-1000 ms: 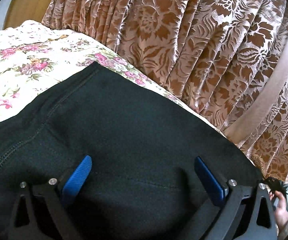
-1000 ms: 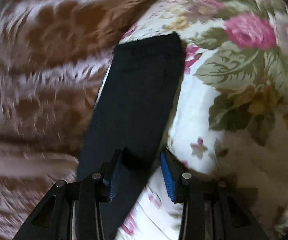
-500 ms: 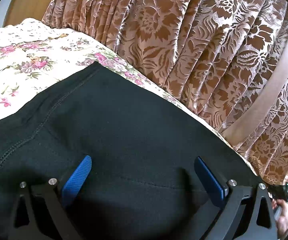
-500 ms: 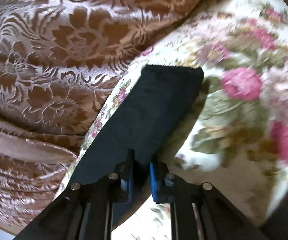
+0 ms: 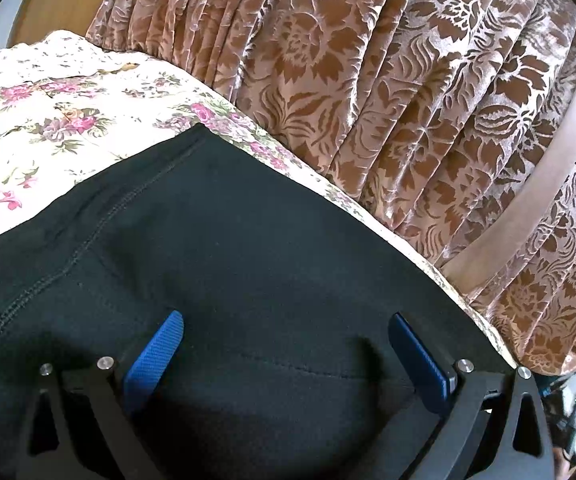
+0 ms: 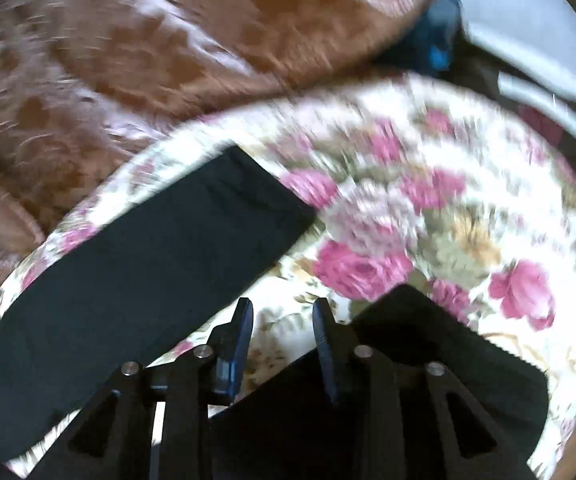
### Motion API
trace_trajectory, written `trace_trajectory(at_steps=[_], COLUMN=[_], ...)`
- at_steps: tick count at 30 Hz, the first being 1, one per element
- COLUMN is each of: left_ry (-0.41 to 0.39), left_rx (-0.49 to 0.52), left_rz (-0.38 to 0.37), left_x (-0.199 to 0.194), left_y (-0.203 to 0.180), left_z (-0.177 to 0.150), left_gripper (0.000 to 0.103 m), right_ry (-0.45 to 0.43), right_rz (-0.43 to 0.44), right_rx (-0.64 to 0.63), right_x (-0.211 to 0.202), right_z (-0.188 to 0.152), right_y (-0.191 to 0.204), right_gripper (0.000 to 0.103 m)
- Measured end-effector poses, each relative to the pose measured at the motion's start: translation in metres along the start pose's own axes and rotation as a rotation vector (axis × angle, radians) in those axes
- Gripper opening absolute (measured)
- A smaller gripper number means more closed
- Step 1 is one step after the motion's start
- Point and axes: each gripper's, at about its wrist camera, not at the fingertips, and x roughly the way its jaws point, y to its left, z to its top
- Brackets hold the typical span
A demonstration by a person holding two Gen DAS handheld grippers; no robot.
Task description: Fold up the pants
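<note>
- No brand, label or writing can be read anywhere.
- The brown velvet curtain with a leaf pattern (image 5: 387, 92) hangs behind the floral bedspread with pink roses (image 5: 48, 120).
- The black stitched fabric pants (image 5: 228, 248) lie flat on the bedspread, one leg (image 6: 136, 280) reaching toward the curtain.
- The left gripper (image 5: 288, 344) hovers over the pants, its blue pads wide apart and holding nothing.
- The right gripper (image 6: 282, 320) has just been opening: narrow gap, only bedspread showing between the pads.
</note>
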Motion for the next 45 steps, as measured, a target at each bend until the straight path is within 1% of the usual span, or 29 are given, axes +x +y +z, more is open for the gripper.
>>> trace_trajectory(at_steps=[1,2,3,5,6,7,8,9,11,13,15,18,20,22,24,26,27,29,30,33,34,35,36,37,38,39,41,43,45], left_ry=[0.006,0.018,0.030,0.068,0.096,0.122,0.146,0.146,0.096,0.032,0.011,0.046,0.097,0.144,0.186,0.192,0.204,0.230,0.239,0.225,0.229,0.238,0.248,0.250,0.248,0.253,0.250,0.217,0.166], left_rx=[0.003,0.007,0.010,0.023,0.034,0.043,0.056,0.079,0.105,0.142,0.189,0.233,0.214,0.170,0.139,0.108,0.090,0.064,0.075,0.178,0.190,0.200,0.218,0.245,0.263,0.270,0.231,0.197,0.191], left_rz=[0.008,0.022,0.033,0.068,0.088,0.099,0.102,0.094,0.099,0.133,0.191,0.296,0.341,0.361,0.363,0.384,0.375,0.318,0.316,0.348,0.351,0.347,0.338,0.324,0.329,0.321,0.281,0.246,0.199], left_x=[0.001,0.002,0.004,0.008,0.010,0.012,0.013,0.012,0.005,0.002,0.010,0.037,0.058,0.080,0.099,0.112,0.120,0.134,0.139,0.148,0.149,0.151,0.151,0.149,0.146,0.142,0.132,0.116,0.096], left_y=[-0.001,-0.002,-0.003,-0.008,-0.012,-0.015,-0.018,-0.021,-0.024,-0.027,-0.026,-0.013,0.002,0.020,0.031,0.038,0.044,0.051,0.051,0.044,0.041,0.039,0.036,0.032,0.029,0.026,0.027,0.025,0.018], left_z=[0.000,0.001,0.001,0.004,0.007,0.010,0.016,0.027,0.044,0.070,0.096,0.126,0.139,0.150,0.154,0.153,0.152,0.146,0.142,0.130,0.130,0.130,0.131,0.132,0.134,0.135,0.138,0.141,0.144], left_gripper=[0.102,0.102,0.102,0.103,0.103,0.103,0.103,0.102,0.103,0.103,0.103,0.103,0.103,0.103,0.102,0.102,0.102,0.102,0.102,0.102,0.102,0.099,0.082,0.068,0.040,0.022,0.018,0.017,0.017], right_ry=[-0.032,-0.053,-0.052,0.000,0.040,0.102,0.135,0.121,0.109,0.097,0.099,0.097,0.094,0.093,0.093,0.092,0.092,0.091,0.091,0.089,0.089,0.088,0.086,0.085,0.082,0.080,0.077,0.075,0.075], right_rz=[0.030,0.062,0.092,0.115,0.099,0.062,0.036,0.032,0.017,0.009,0.020,0.030,0.024,0.020,0.020,0.019,0.018,0.015,0.013,0.010,0.010,0.009,0.007,0.005,0.001,-0.004,-0.017,-0.019,-0.017], right_rx=[-0.040,-0.090,-0.138,-0.206,-0.237,-0.271,-0.293,-0.298,-0.314,-0.323,-0.313,-0.302,-0.306,-0.310,-0.309,-0.310,-0.311,-0.314,-0.315,-0.317,-0.317,-0.317,-0.318,-0.319,-0.321,-0.325,-0.333,-0.336,-0.334], right_x=[-0.006,-0.009,-0.007,0.004,0.012,0.026,0.034,0.034,0.032,0.030,0.030,0.031,0.029,0.031,0.031,0.031,0.031,0.031,0.031,0.031,0.031,0.031,0.031,0.031,0.031,0.031,0.031,0.031,0.031], right_z=[-0.003,-0.007,-0.011,-0.020,-0.023,-0.028,-0.029,-0.028,-0.029,-0.031,-0.031,-0.032,-0.034,-0.033,-0.033,-0.033,-0.033,-0.033,-0.032,-0.032,-0.032,-0.033,-0.033,-0.033,-0.033,-0.034,-0.034,-0.035,-0.035], right_y=[0.008,0.019,0.029,0.044,0.051,0.058,0.062,0.063,0.066,0.067,0.066,0.065,0.066,0.068,0.067,0.067,0.067,0.068,0.068,0.068,0.068,0.068,0.068,0.068,0.069,0.070,0.071,0.071,0.071], right_gripper=[0.032,0.036,0.038,0.039,0.039,0.042,0.043,0.045,0.047,0.048,0.048,0.048,0.048,0.048,0.048,0.048,0.048,0.048,0.049,0.049,0.049,0.049,0.049,0.049,0.049,0.049,0.049,0.049,0.049])
